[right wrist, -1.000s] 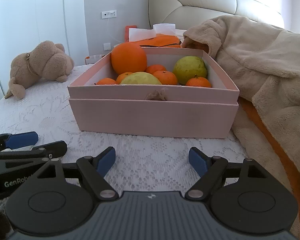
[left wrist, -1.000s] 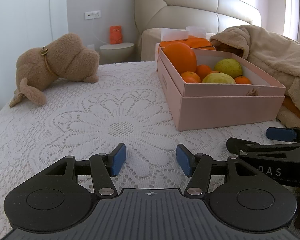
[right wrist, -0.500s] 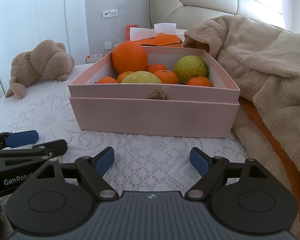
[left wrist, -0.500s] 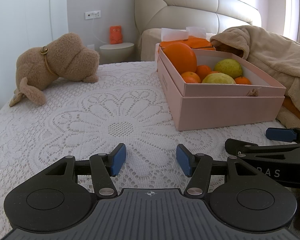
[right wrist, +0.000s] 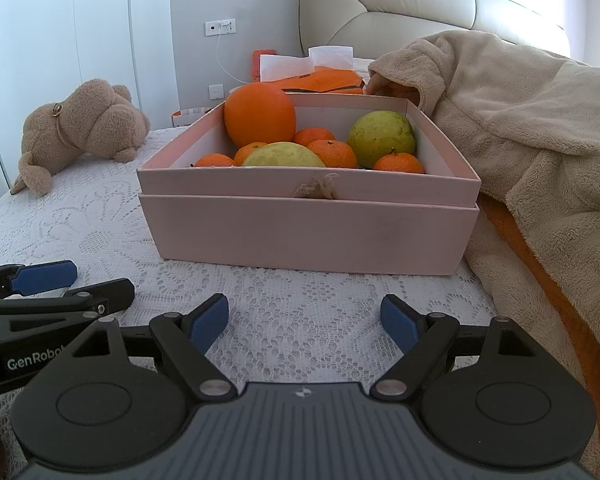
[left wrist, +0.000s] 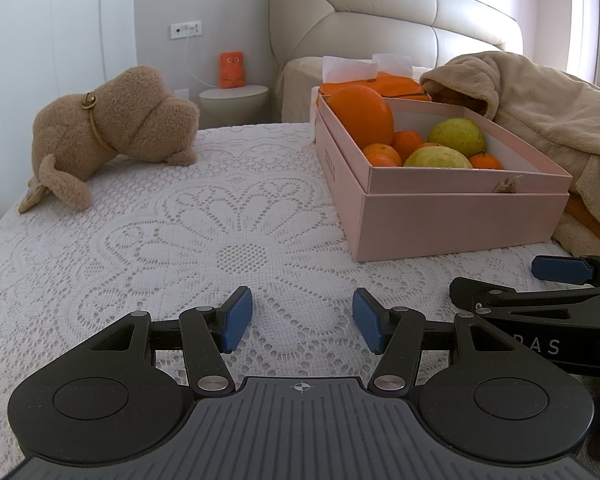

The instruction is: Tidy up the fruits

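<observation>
1. My left gripper (left wrist: 302, 322) hovers over the lace bedcover (left wrist: 180, 240), jaws partly apart, nothing between the pads.
2. My right gripper (right wrist: 304, 322) hovers short of the pink box (right wrist: 308, 236), jaws spread wider, also empty.
3. The fruit lies in the box: a large orange (right wrist: 260, 117) at the rear left, two green-yellow fruits (right wrist: 381, 139), and small mandarins (right wrist: 332, 153) packed between them.
4. Risk: the fruits touch, so lifting one may roll its neighbours.
5. Risk: the large orange looks too wide for my left gripper's present gap; the pads could push it away.
6. Risk: the beige blanket (right wrist: 540, 140) lies against the box's right wall and may snag a finger.
</observation>
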